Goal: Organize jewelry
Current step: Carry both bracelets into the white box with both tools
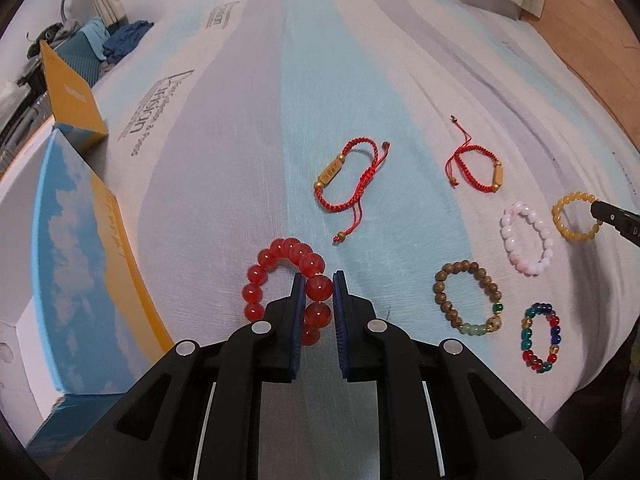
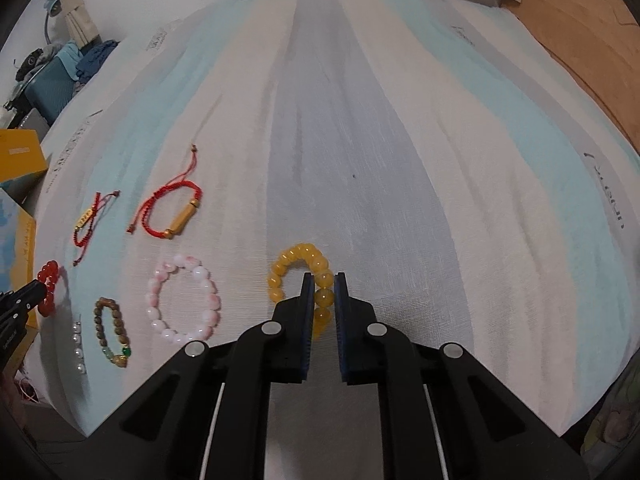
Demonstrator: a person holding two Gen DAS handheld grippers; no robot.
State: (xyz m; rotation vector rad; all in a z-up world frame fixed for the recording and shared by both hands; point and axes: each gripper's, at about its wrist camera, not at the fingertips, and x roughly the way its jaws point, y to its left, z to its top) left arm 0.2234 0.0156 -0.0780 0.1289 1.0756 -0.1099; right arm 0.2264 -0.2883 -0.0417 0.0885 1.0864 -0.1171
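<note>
My left gripper (image 1: 319, 280) is shut on a red bead bracelet (image 1: 276, 268), pinching one bead, with the loop hanging to its left over the striped bedsheet (image 1: 248, 160). My right gripper (image 2: 323, 280) is shut on a yellow bead bracelet (image 2: 292, 268), and it shows at the right edge of the left wrist view (image 1: 596, 212). On the sheet lie two red cord bracelets with gold tubes (image 1: 344, 176) (image 1: 476, 164), a pink bead bracelet (image 1: 528, 236), a brown wooden bead bracelet (image 1: 468, 296) and a multicoloured bead bracelet (image 1: 540, 336).
An open blue and yellow box (image 1: 72, 248) with a cloud print stands at the left of the bed. A string of white pearls (image 2: 79, 346) lies near the sheet's front left edge. Clothes and a suitcase (image 2: 52, 76) sit at the far left, a wooden floor (image 2: 580, 20) at the right.
</note>
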